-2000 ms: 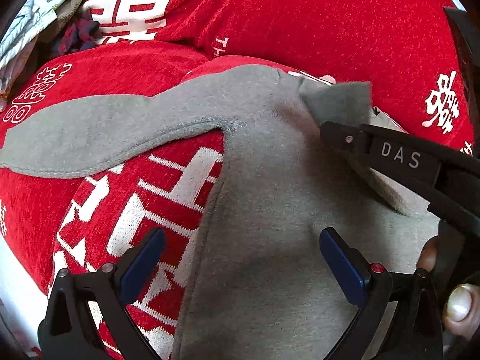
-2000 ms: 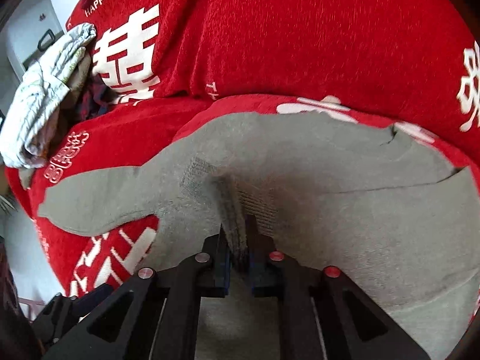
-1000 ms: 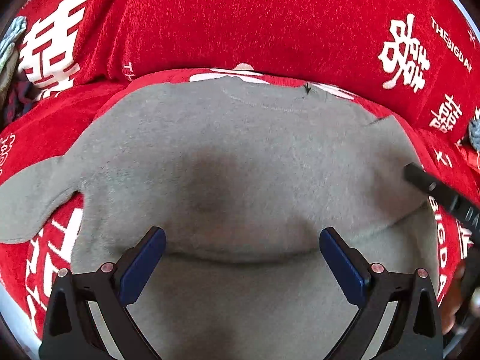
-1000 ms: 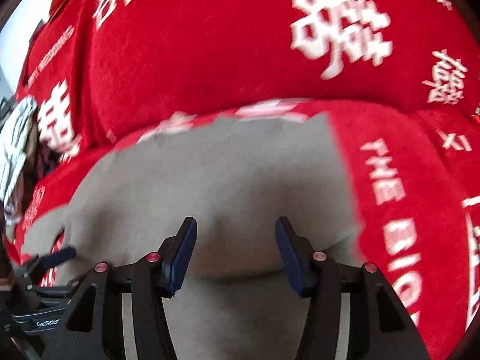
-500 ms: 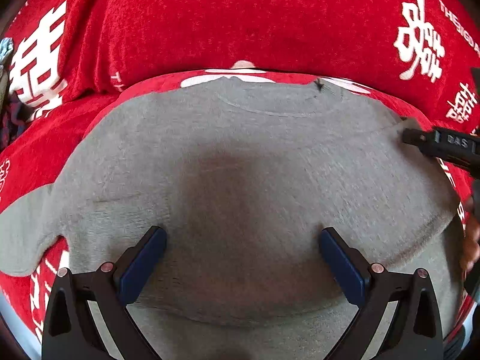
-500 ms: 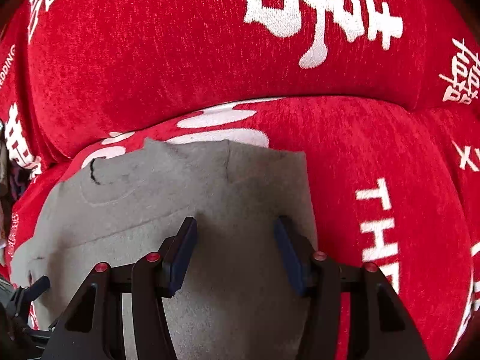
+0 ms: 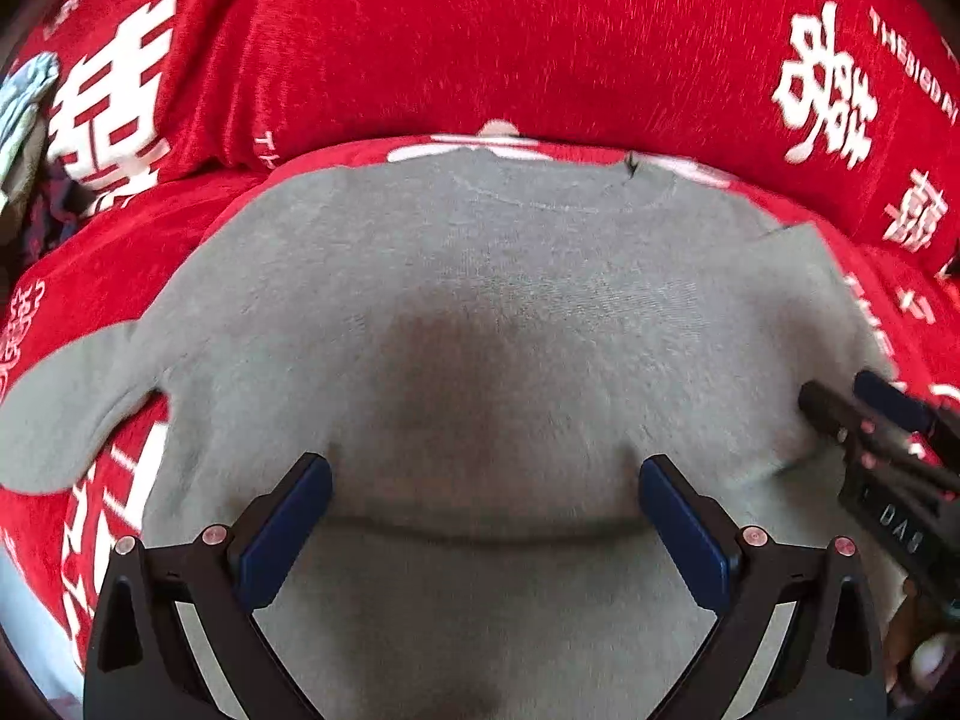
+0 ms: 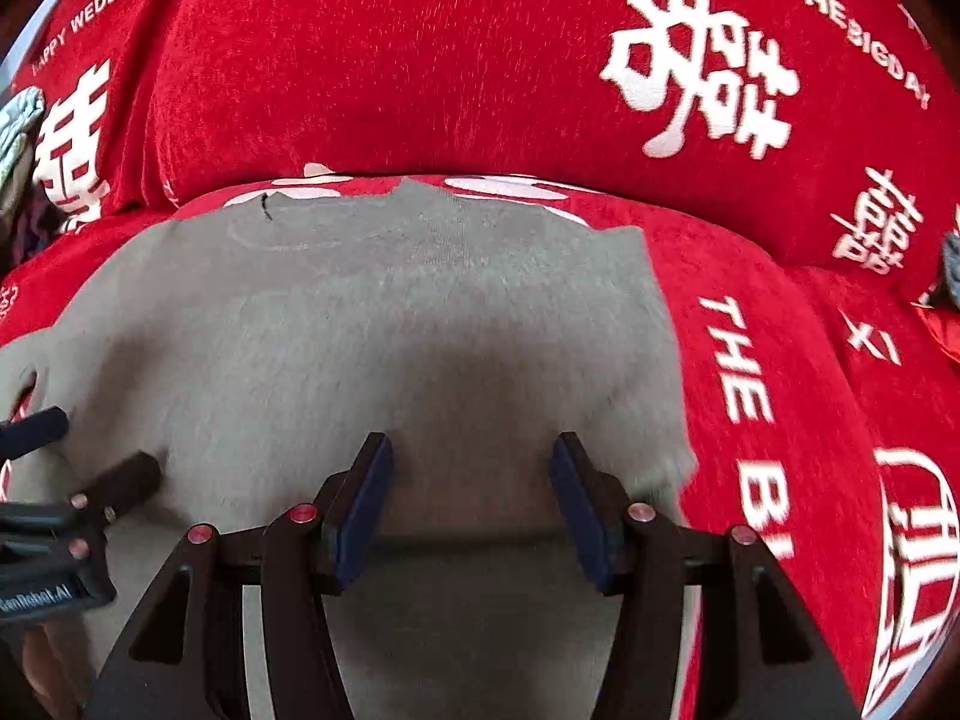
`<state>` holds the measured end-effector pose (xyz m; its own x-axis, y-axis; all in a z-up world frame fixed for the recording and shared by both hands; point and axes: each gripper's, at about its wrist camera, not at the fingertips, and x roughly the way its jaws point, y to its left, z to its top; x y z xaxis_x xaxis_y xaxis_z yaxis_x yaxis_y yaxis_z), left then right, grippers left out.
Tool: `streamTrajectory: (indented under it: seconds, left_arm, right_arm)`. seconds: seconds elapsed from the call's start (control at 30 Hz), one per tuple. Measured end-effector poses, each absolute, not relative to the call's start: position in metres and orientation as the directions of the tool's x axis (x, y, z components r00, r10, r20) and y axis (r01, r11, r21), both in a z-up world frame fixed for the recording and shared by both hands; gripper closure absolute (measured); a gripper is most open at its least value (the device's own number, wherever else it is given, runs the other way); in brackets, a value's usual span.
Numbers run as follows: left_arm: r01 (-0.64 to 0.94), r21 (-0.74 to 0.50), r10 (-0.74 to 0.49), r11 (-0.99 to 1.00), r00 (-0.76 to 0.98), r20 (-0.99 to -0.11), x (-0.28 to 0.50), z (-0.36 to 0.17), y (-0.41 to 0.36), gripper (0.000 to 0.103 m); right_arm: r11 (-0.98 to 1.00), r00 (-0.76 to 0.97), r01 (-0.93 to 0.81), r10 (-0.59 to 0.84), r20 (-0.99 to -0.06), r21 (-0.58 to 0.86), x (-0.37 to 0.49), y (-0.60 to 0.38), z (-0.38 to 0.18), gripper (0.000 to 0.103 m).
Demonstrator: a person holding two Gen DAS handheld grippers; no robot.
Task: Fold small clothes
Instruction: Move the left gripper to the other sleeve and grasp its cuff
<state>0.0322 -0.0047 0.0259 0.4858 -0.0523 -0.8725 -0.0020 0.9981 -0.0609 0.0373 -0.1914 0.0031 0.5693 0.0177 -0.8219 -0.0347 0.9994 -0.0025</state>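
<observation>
Your left gripper [image 7: 485, 510] hovers with fingers spread wide over the grey sweater [image 7: 480, 312], gripping nothing. Your right gripper [image 8: 474, 498] is likewise parted and empty above its right half. The sweater lies flat on the red wedding-print sofa cover [image 8: 420, 60], neckline at 12 o'clock, one sleeve [image 7: 66, 414] out at 9 o'clock.
</observation>
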Motion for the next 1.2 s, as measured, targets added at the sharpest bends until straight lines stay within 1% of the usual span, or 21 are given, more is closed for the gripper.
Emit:
streamTrajectory:
  seconds: [0.1, 0.17, 0.2, 0.27, 0.33, 0.4, 0.47, 0.57, 0.67, 0.73, 0.77, 0.8, 0.83, 0.87, 0.9, 0.93, 0.97, 1.0, 1.07, 1.2]
  left_arm:
    - [0.007, -0.074, -0.069, 0.997, 0.455, -0.888, 0.026, 0.017, -0.005, 0.0]
    - [0.021, -0.027, -0.033, 0.999, 0.465, -0.885, 0.018, 0.012, -0.01, 0.0]
    - [0.024, -0.019, -0.028, 1.0, 0.47, -0.882, 0.014, 0.014, -0.011, 0.0]
    - [0.028, -0.052, -0.059, 0.998, 0.475, -0.878, 0.004, 0.02, -0.005, 0.0]
    - [0.009, -0.05, -0.048, 0.999, 0.499, -0.865, -0.003, 0.026, 0.006, 0.0]
    - [-0.05, -0.047, -0.013, 0.998, 0.526, -0.85, -0.009, 0.033, 0.032, 0.0]
    - [-0.133, -0.073, 0.009, 0.988, 0.535, -0.845, -0.013, 0.036, 0.066, 0.0]
    - [-0.327, -0.115, 0.082, 0.938, 0.533, -0.842, -0.022, 0.033, 0.14, 0.0]
    - [-0.577, -0.151, 0.172, 0.803, 0.466, -0.868, -0.037, 0.015, 0.232, 0.0]
    - [-0.693, -0.126, 0.254, 0.71, 0.419, -0.872, -0.047, 0.007, 0.277, 0.0]
    - [-0.762, -0.08, 0.322, 0.643, 0.363, -0.874, -0.051, 0.002, 0.303, 0.0]
    - [-0.802, -0.042, 0.363, 0.596, 0.316, -0.877, -0.053, -0.002, 0.32, 0.0]
    - [-0.833, -0.023, 0.382, 0.553, 0.278, -0.881, -0.054, -0.006, 0.335, 0.0]
    - [-0.855, -0.035, 0.373, 0.517, 0.261, -0.89, -0.054, -0.011, 0.35, 0.0]
    - [-0.864, -0.099, 0.327, 0.493, 0.289, -0.9, -0.054, -0.017, 0.366, 0.0]
    - [-0.872, -0.137, 0.298, 0.47, 0.303, -0.905, -0.052, -0.02, 0.375, 0.0]
    - [-0.89, -0.138, 0.328, 0.434, 0.298, -0.896, -0.047, -0.016, 0.383, 0.0]
    - [-0.893, -0.144, 0.328, 0.427, 0.302, -0.895, -0.04, -0.014, 0.387, 0.0]
    - [-0.9, -0.118, 0.34, 0.42, 0.277, -0.899, -0.021, -0.014, 0.399, 0.0]
    - [-0.897, -0.143, 0.345, 0.419, 0.303, -0.888, -0.008, -0.009, 0.418, 0.001]
  right_arm:
    - [0.998, 0.58, -0.051, 0.057, -0.812, 0.034, 0.021, -0.186, 0.004, 0.035]
    - [0.999, 0.581, -0.049, 0.027, -0.813, -0.002, 0.016, -0.177, 0.001, 0.035]
    - [0.999, 0.58, -0.046, 0.031, -0.814, 0.005, 0.013, -0.176, 0.001, 0.035]
    - [0.998, 0.57, -0.045, 0.064, -0.819, 0.046, 0.008, -0.174, 0.002, 0.035]
    - [0.997, 0.578, -0.05, 0.074, -0.813, 0.054, -0.001, -0.17, 0.005, 0.035]
    - [0.997, 0.587, -0.067, 0.069, -0.807, 0.037, -0.008, -0.162, 0.009, 0.035]
    - [0.996, 0.587, -0.082, 0.075, -0.806, 0.033, -0.011, -0.155, 0.011, 0.035]
    - [0.994, 0.585, -0.106, 0.083, -0.807, 0.025, -0.013, -0.141, 0.012, 0.035]
    - [0.991, 0.581, -0.136, 0.091, -0.809, 0.013, -0.014, -0.125, 0.012, 0.035]
    - [0.988, 0.579, -0.156, 0.094, -0.81, 0.003, -0.015, -0.115, 0.012, 0.035]
    - [0.986, 0.577, -0.169, 0.098, -0.811, -0.001, -0.015, -0.109, 0.013, 0.035]
    - [0.984, 0.575, -0.179, 0.101, -0.812, -0.005, -0.016, -0.105, 0.013, 0.035]
    - [0.982, 0.573, -0.189, 0.101, -0.813, -0.012, -0.016, -0.099, 0.013, 0.035]
    - [0.98, 0.571, -0.197, 0.101, -0.814, -0.016, -0.016, -0.095, 0.013, 0.035]
    - [0.979, 0.57, -0.203, 0.102, -0.816, -0.02, -0.016, -0.091, 0.012, 0.035]
    - [0.977, 0.567, -0.213, 0.103, -0.818, -0.025, -0.016, -0.086, 0.012, 0.035]
    - [0.975, 0.565, -0.221, 0.102, -0.819, -0.031, -0.015, -0.082, 0.011, 0.035]
    - [0.973, 0.562, -0.228, 0.1, -0.821, -0.038, -0.015, -0.078, 0.01, 0.035]
    - [0.968, 0.555, -0.244, 0.092, -0.827, -0.057, -0.015, -0.07, 0.008, 0.035]
    - [0.96, 0.548, -0.264, 0.074, -0.833, -0.088, -0.016, -0.062, 0.005, 0.035]
